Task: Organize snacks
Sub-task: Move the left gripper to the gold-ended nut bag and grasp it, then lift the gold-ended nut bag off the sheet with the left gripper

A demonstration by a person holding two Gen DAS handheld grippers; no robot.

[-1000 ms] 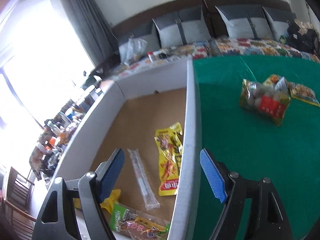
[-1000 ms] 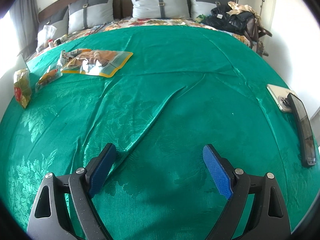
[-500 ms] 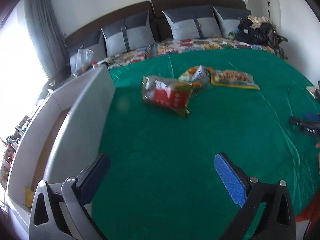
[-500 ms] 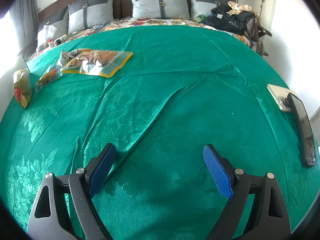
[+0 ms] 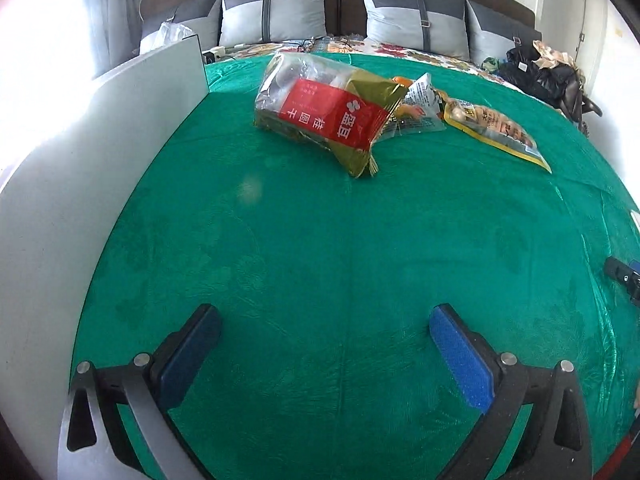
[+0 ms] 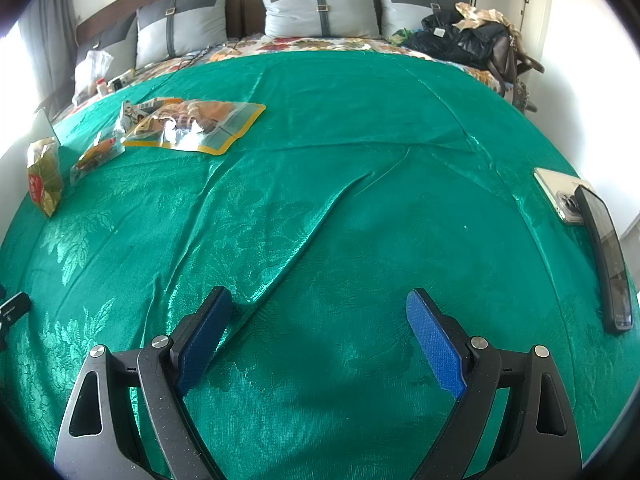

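Observation:
A gold snack bag with a red label point(image 5: 332, 116) lies on the green bedspread point(image 5: 320, 248), ahead of my left gripper point(image 5: 324, 334), which is open and empty. Behind it lie a clear packet point(image 5: 420, 108) and a yellow-edged flat pouch point(image 5: 496, 132). The white box wall point(image 5: 80, 168) stands at the left. My right gripper point(image 6: 320, 318) is open and empty over bare bedspread; the same gold bag point(image 6: 44, 176), clear packet point(image 6: 98, 154) and flat pouch point(image 6: 196, 124) lie far left in its view.
Two phones point(image 6: 596, 240) lie at the bed's right edge. Grey pillows point(image 5: 276, 12) line the headboard. A dark bag with clothes point(image 6: 464, 40) sits at the far right. A plastic bag point(image 6: 90, 76) rests by the left pillow.
My left gripper has swung right, away from over the box's inside, and moved closer to the gold bag. The right gripper has not moved.

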